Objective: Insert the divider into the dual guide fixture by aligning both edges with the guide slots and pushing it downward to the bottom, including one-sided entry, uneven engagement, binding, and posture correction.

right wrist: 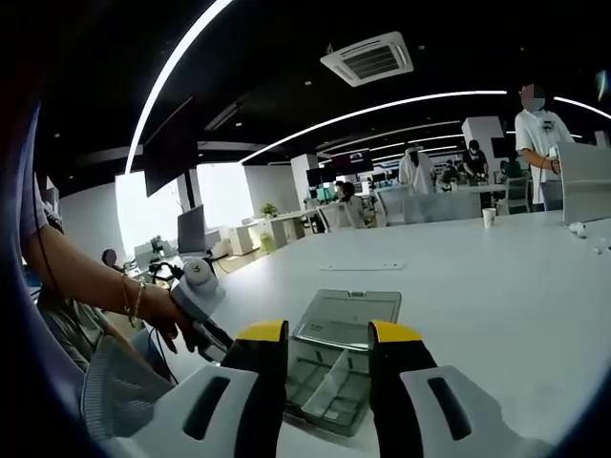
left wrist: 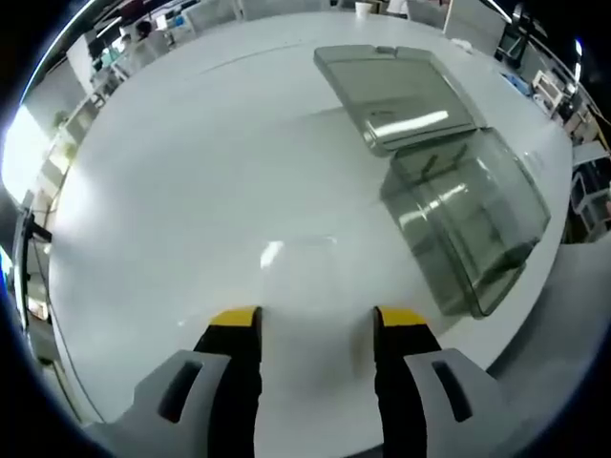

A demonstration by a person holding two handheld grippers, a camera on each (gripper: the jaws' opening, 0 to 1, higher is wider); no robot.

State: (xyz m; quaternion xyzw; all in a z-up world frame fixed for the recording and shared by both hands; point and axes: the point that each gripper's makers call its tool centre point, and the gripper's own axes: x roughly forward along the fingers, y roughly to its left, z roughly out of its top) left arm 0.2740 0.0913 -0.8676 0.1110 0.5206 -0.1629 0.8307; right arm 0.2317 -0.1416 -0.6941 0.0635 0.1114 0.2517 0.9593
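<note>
A clear, smoke-tinted plastic box lies on the white table at the right, its hinged lid folded open beyond it. My left gripper is open, well short of the box, over bare table. A faint glossy patch lies just ahead of its jaws; I cannot tell whether it is a clear sheet. In the right gripper view the same box shows upright clear partitions inside, its lid lying flat behind. My right gripper is open, its yellow-tipped jaws framing the box without touching it.
A person's hand with a bracelet holds the other gripper's grey body at the left. Several people stand by desks at the far side of the office. A paper cup stands far off on the table. The table edge runs close beside the box.
</note>
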